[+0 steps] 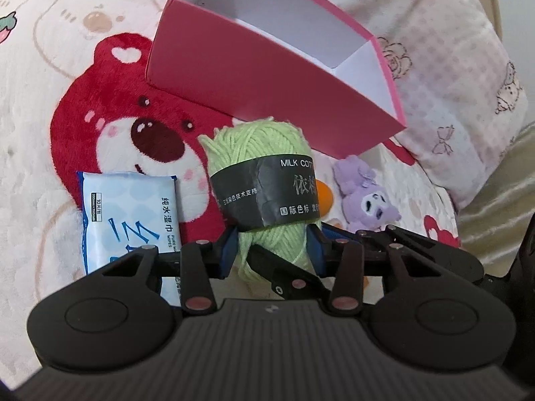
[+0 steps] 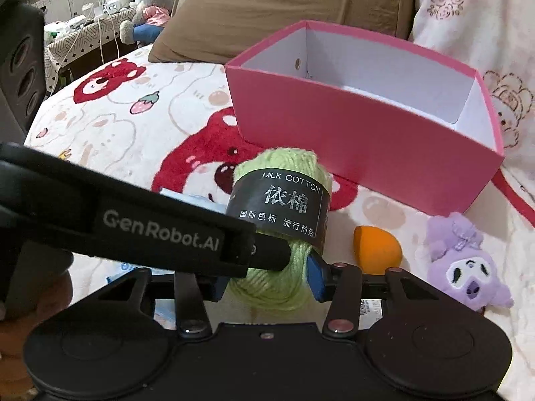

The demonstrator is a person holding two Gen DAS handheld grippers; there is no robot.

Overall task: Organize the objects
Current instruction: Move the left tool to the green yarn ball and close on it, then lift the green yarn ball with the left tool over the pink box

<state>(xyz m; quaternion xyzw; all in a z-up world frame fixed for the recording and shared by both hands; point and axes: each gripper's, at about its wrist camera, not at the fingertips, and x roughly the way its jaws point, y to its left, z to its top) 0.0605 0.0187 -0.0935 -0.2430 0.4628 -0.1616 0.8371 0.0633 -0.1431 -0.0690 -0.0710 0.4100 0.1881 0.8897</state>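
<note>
Between both grippers, the pale green yarn skein with a black paper band was pinched by the left gripper and the right gripper together, raised before the open pink cardboard box on the bed. One gripper should probably release before lowering it in. Most of the box floor stayed hidden.

Both wrist views close, facing yarn before pink box.

Both grippers' fingers closed, gripping.
</note>
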